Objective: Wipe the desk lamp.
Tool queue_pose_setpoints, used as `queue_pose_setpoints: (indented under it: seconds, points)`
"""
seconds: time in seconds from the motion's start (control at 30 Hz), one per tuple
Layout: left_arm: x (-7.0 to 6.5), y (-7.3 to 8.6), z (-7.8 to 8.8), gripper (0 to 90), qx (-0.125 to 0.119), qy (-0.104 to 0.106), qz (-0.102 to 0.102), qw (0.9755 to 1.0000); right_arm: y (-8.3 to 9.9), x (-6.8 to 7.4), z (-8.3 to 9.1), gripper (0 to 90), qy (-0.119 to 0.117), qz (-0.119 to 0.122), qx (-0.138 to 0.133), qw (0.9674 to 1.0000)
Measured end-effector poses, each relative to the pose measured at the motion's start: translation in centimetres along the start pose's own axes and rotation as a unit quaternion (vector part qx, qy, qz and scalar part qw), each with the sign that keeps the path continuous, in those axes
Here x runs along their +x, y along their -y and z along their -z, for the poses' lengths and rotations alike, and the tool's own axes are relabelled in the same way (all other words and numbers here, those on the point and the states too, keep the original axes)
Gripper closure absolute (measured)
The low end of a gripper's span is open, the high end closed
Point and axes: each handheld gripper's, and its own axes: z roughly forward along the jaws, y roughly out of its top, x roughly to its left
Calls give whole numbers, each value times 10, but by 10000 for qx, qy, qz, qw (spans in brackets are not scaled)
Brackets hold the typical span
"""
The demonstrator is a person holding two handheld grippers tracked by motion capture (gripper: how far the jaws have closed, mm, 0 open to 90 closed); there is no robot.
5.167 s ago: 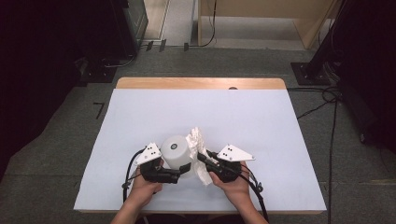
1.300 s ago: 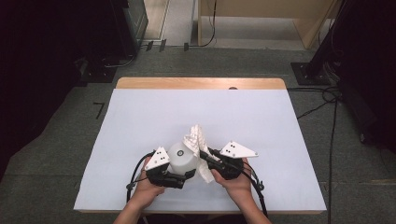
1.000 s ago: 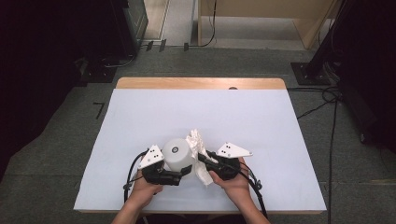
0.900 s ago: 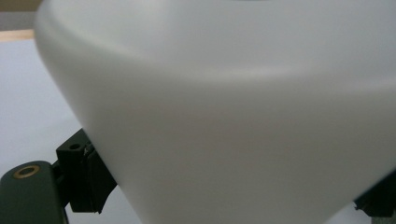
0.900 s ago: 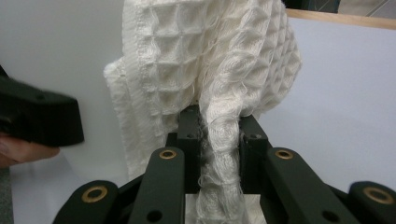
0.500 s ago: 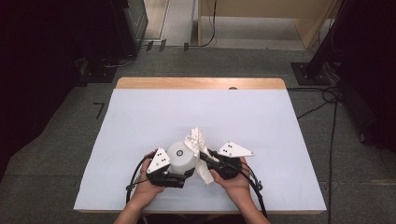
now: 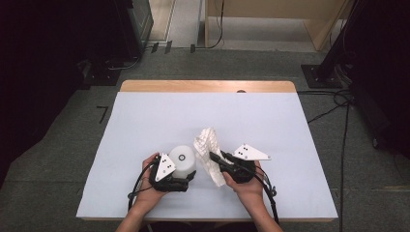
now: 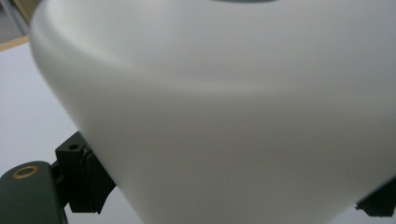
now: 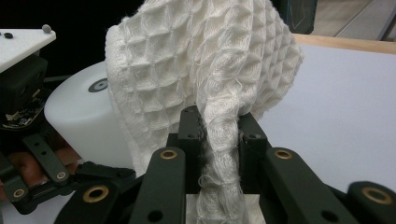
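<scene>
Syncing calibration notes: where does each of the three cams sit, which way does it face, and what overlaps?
High view: fixed above the person's side, looking forward and down on the table; forearms, left gripper and right gripper enter from the bottom.
Left gripper view: rides that gripper, looking along its jaws, clamped on the white container.
Right gripper view: rides the right gripper, looking along jaws shut on the waffle cloth; the left gripper sits at its left edge.
Shared: container and table appear in all three.
</scene>
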Motion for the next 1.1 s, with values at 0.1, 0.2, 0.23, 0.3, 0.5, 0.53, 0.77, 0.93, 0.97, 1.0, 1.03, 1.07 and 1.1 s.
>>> queue_pose_setpoints:
  seconds: [0.1, 0.2, 0.23, 0.3, 0.5, 0.53, 0.77, 0.93, 0.97, 1.0, 1.03, 1.07, 1.1]
  points:
    - [-1, 1, 3, 26, -38, 16, 272, 9996, 1, -1, -1, 764, 18, -31, 20, 10000]
    - [-6, 1, 7, 0, -62, -150, 455, 9988, 0, -2, -2, 764, 23, -62, 5, 10000]
    - [-8, 1, 7, 0, -84, -241, 485, 9985, 0, -3, -2, 764, 26, -63, -1, 10000]
    - [-13, 2, 5, 0, -104, -451, 530, 9975, 0, -3, -2, 764, 23, -65, -1, 10000]
    - [-21, 2, 0, 60, -17, -957, 613, 9935, 2, -2, -5, 764, 20, -45, 43, 10000]
    - [-21, 3, 0, 70, -43, -940, 630, 9936, 2, -2, -5, 764, 16, -50, 43, 10000]
    - [-23, 3, 1, 82, -41, -893, 547, 9945, 5, 1, -9, 763, -30, -43, 109, 9999]
    - [-15, -4, 6, 83, -157, 145, 843, 9962, 3, 5, -7, 763, -119, -88, 36, 9999]
    - [-15, -7, 7, 83, -241, 355, 940, 9946, 1, 5, -6, 763, -135, -116, -4, 9998]
    - [-14, -9, 10, 83, -293, 521, 992, 9933, 0, 6, -4, 764, -140, -141, -46, 9998]
    - [-14, -11, 11, 83, -321, 660, 1057, 9917, -2, 8, -2, 764, -149, -140, -97, 9997]
    - [-14, -13, 12, 83, -311, 770, 1075, 9907, -4, 10, 0, 764, -168, -99, -164, 9997]
    - [-14, -14, 13, 83, -313, 850, 1083, 9900, -6, 13, 2, 764, -171, -74, -234, 9996]
